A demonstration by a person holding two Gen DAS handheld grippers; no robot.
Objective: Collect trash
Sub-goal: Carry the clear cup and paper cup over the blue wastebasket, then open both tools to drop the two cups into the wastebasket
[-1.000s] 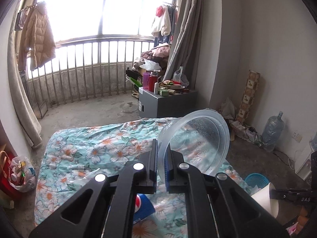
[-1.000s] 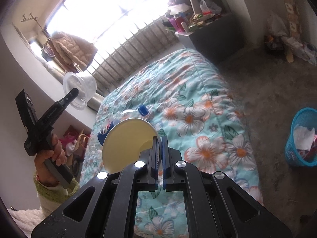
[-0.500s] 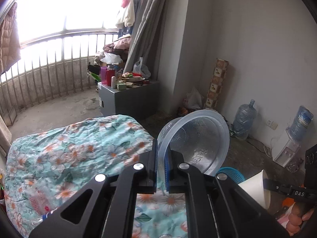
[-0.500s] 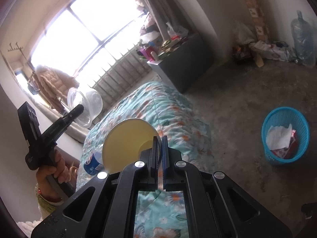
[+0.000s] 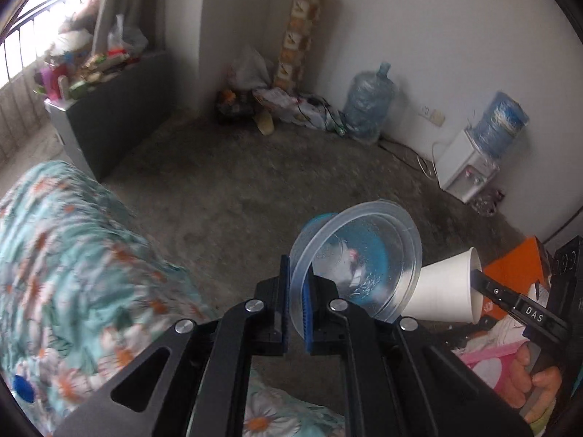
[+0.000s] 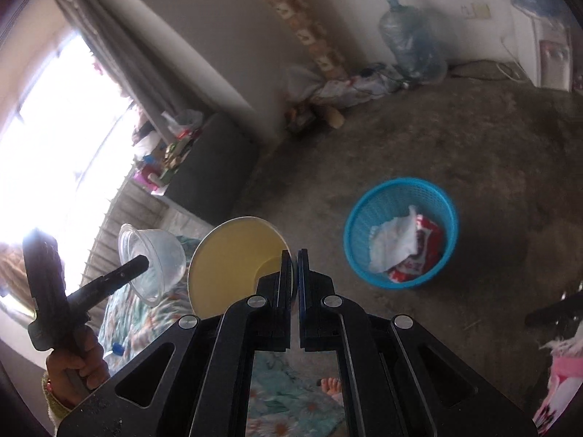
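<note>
The clear plastic bowl (image 5: 359, 262) is pinched by its rim in the left hand-held gripper (image 5: 297, 284), the paper cup (image 6: 233, 262) in the right hand-held gripper (image 6: 295, 273). Each should be carried squarely above the blue basket (image 6: 400, 233) on the floor before release, lest they bounce off its rim.

Daylight is pouring in from the barred window (image 6: 54, 167), which is blowing out to pure white glare in the right wrist view and showing only as a bright sliver at the top left of the left wrist view. The rest of the room is sitting in dim, flat grey light. The round blue plastic mesh waste basket (image 6: 400, 233) is casting a soft shadow across the rough grey concrete floor (image 6: 492, 167). Motion blur is smearing the turquoise floral quilt (image 5: 73, 255). Fisheye distortion is bending the walls, and black vignetting is ringing both frames' corners.
</note>
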